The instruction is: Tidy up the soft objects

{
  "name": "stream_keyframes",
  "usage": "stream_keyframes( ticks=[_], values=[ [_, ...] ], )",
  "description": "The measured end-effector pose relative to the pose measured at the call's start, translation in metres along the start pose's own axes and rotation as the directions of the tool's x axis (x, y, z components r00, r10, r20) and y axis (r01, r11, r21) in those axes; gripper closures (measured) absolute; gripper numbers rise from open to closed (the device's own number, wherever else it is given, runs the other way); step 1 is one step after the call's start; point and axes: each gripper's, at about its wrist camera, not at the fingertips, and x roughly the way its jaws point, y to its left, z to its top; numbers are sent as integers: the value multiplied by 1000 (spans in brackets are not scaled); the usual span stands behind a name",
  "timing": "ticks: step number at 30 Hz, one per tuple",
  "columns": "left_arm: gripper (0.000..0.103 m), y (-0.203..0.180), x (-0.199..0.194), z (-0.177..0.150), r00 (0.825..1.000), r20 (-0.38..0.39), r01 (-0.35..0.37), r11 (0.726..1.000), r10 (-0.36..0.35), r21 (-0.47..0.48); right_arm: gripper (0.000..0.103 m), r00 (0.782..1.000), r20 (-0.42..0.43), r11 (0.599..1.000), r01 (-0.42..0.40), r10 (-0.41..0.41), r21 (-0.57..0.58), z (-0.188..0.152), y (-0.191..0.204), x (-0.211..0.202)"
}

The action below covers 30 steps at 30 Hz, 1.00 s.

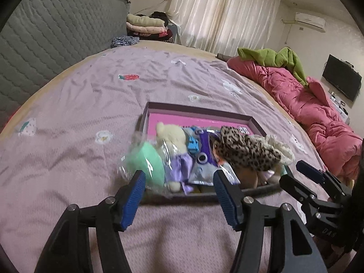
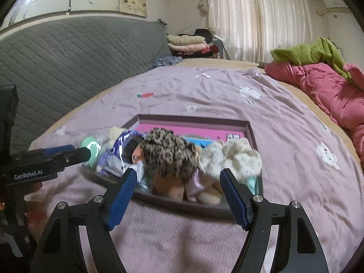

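At the bottom of the left wrist view the left gripper (image 1: 179,179) has its jaws apart with nothing between the blue pads, and the same holds for the right gripper (image 2: 178,179) at the bottom of the right wrist view; both hang just short of the near rim of the shallow box (image 1: 259,127) in mid-frame on the bed (image 1: 91,86). The soft objects sit crowded in the near half of that box: a mint-green toy in clear wrap (image 1: 145,161) at its left end, which seems to bulge over the edge, a cream plush bear (image 1: 169,134) beside it, a purple printed packet (image 1: 204,159), a leopard-print plush (image 2: 170,152) in the middle and a fluffy white plush (image 2: 232,157) at the right end. The pile looks nearly gathered, so the step in hand is probably tidying it; doing that well means taking one toy by its bulk, not the slippery film, and nudging overhanging pieces inward (the pink far half of the box lies bare). Motion blur smears the toys, the box's near wall is partly behind the jaws, and what lies under the leopard plush cannot be made out. Farther back, toward the right, lies a pink quilt (image 1: 318,104).
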Motion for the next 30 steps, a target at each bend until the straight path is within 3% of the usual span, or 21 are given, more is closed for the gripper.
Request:
stream_keyframes(
  ticks=[14, 20, 30],
  values=[
    [41, -25, -21, -40, 998, -61, -31, 1000, 30, -4, 26, 994, -90, 996, 69, -63, 62, -43, 13, -25],
    [41, -28, -31, -52, 996, -75, -44, 999, 43, -15, 26, 990, -94, 991, 111, -104, 68, -50, 13, -37],
    [41, -34, -46, -65, 994, -76, -78, 997, 77, -22, 26, 991, -81, 989, 115, -108, 89, -58, 17, -62]
  ],
)
